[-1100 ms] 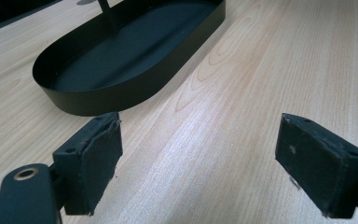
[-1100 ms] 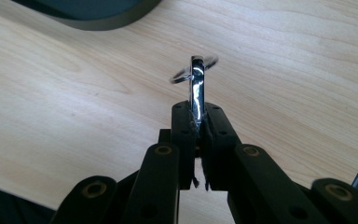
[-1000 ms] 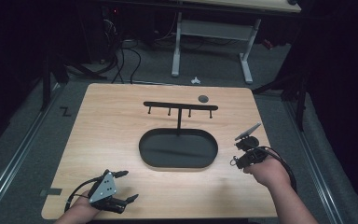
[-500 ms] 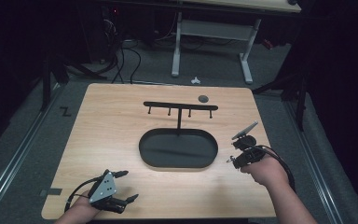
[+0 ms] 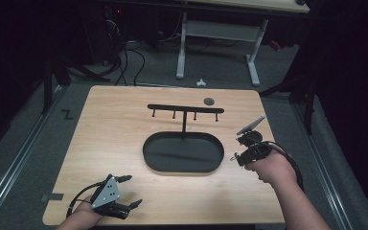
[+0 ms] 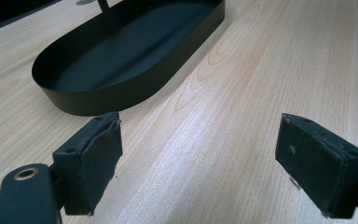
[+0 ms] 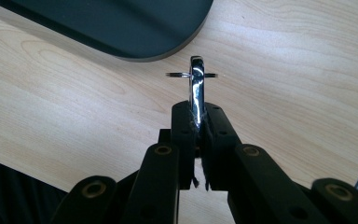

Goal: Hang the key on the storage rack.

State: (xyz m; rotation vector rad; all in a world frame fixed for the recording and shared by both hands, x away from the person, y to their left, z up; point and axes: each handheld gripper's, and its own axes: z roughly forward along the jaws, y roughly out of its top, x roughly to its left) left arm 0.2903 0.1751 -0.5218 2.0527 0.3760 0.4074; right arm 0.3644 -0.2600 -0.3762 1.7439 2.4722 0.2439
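Right gripper (image 7: 196, 122) is pinched on a shiny metal key ring (image 7: 196, 88); the black hook stand (image 5: 185, 110) lies toward the table's far edge, left.

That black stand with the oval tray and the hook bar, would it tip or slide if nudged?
The black stand probably resists tipping: its oval tray sits wide and flat on the table. A push high on the hook bar seems riskier, since one thin post carries it. It may slide on the smooth wood.
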